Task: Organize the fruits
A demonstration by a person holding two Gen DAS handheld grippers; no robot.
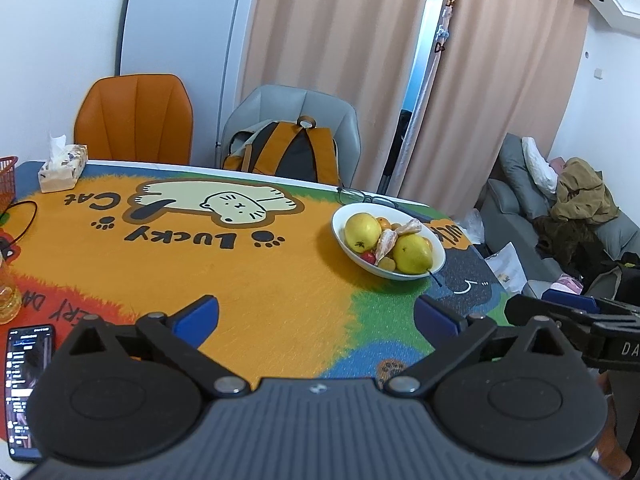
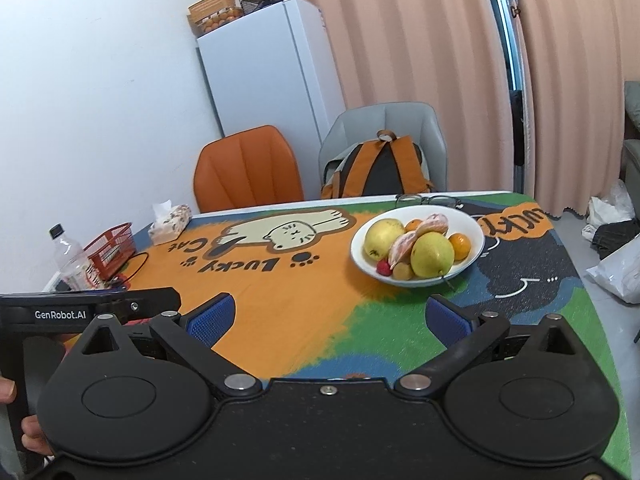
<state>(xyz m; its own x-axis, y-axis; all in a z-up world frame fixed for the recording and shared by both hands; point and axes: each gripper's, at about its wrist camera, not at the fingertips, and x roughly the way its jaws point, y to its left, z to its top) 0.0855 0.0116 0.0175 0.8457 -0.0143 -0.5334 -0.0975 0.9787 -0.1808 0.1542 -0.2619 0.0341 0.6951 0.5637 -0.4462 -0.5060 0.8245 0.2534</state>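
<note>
Peach curtains (image 2: 420, 60) and a white wall back the room, and below them a table carries a bright cat-print mat (image 2: 280, 292) with "Lucky Cat" lettered across its orange field. Far left in my right wrist view, a clear plastic bottle (image 2: 70, 258) stands at the table's edge, with a red wire basket (image 2: 112, 250) just beside it and a tissue box (image 2: 170, 222) a little farther along. Behind the table sit an orange chair (image 2: 248, 172) and a grey chair (image 2: 384, 120) holding an orange-and-grey backpack (image 2: 380, 168), with a white fridge (image 2: 264, 68) in the corner. Lower left in my left wrist view, a phone (image 1: 30, 390) lies face up with its screen lit. My left gripper (image 1: 318, 314) hangs over the orange part of the mat, its blue-padded fingers spread wide and holding nothing. Right of centre, the white bowl (image 2: 478, 236) rests on the mat, heaped with fruit: two yellow pears (image 2: 432, 254), a peeled mandarin (image 2: 404, 246) between them, whole oranges (image 2: 460, 246) behind, and a small red fruit (image 2: 383, 267) at the front rim. A pair of glasses (image 2: 428, 201) lies just beyond the bowl. My right gripper (image 2: 330, 316) hovers short of the bowl, well apart from it, fingers likewise released and bare. Far right in the left wrist view, a grey sofa (image 1: 520, 204) is piled with clothes.
</note>
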